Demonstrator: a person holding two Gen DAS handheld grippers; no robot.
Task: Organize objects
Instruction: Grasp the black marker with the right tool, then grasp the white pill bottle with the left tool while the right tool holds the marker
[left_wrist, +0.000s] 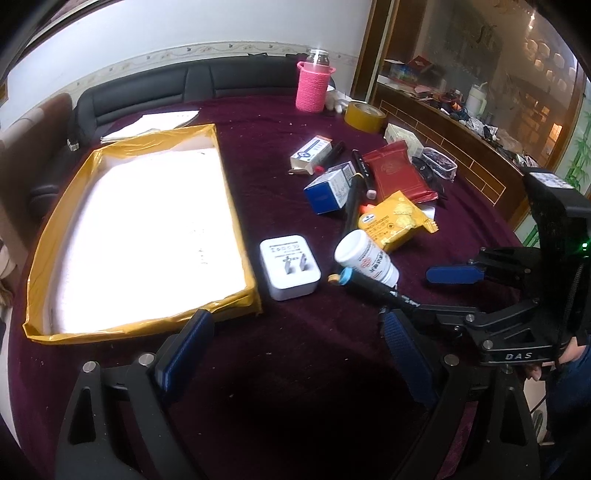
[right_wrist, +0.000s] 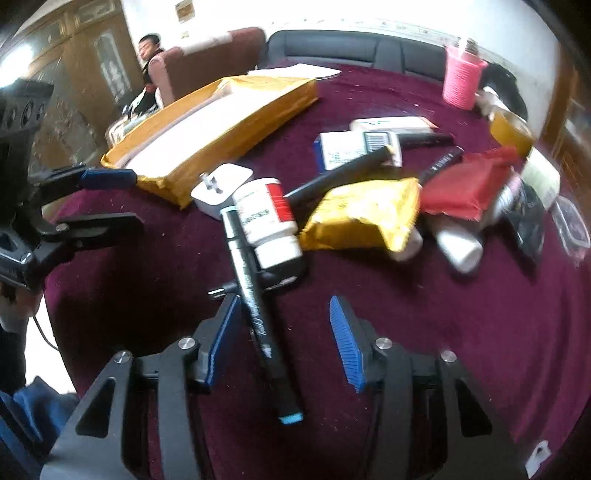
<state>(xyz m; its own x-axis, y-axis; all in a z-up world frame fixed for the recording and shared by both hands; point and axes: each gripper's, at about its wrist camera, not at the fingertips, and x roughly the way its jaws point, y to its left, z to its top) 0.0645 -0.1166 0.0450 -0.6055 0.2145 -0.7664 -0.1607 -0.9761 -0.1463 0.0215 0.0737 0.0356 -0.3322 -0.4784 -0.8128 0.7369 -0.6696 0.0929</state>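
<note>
The desk (left_wrist: 295, 369) is covered in a dark maroon velvety cloth. In the left wrist view, a shallow rectangular tray wrapped in yellow tape with a white base (left_wrist: 140, 236) fills the left half of the frame. Just right of its lower corner sits a white square plug adapter (left_wrist: 289, 266), prongs up. Right of that, at centre frame, a white cylindrical pill bottle (left_wrist: 367, 261) lies on its side across a black marker with a light-blue cap (left_wrist: 369, 286). Behind them, in the upper centre-right, are a yellow snack packet (left_wrist: 397, 221), a dark red foil packet (left_wrist: 400, 173), a blue and white carton (left_wrist: 328, 190) and a second white carton (left_wrist: 310, 152). A roll of yellow tape (left_wrist: 364, 116) and a jar in a pink knitted sleeve (left_wrist: 313, 86) stand farther back, near the top.

The left gripper (left_wrist: 295, 350) hangs at the bottom of its frame with its jaws wide apart and nothing between them, over bare cloth.

In the right wrist view, the right gripper (right_wrist: 284, 339) has its jaws spread apart around the black marker (right_wrist: 258, 306), which lies between the blue pads (right_wrist: 345, 343) at lower centre; the left pad looks close to the barrel, but contact cannot be told. The pill bottle (right_wrist: 269, 221) rests against the marker's far end, and the tray (right_wrist: 221, 122) lies in the upper left.
</note>
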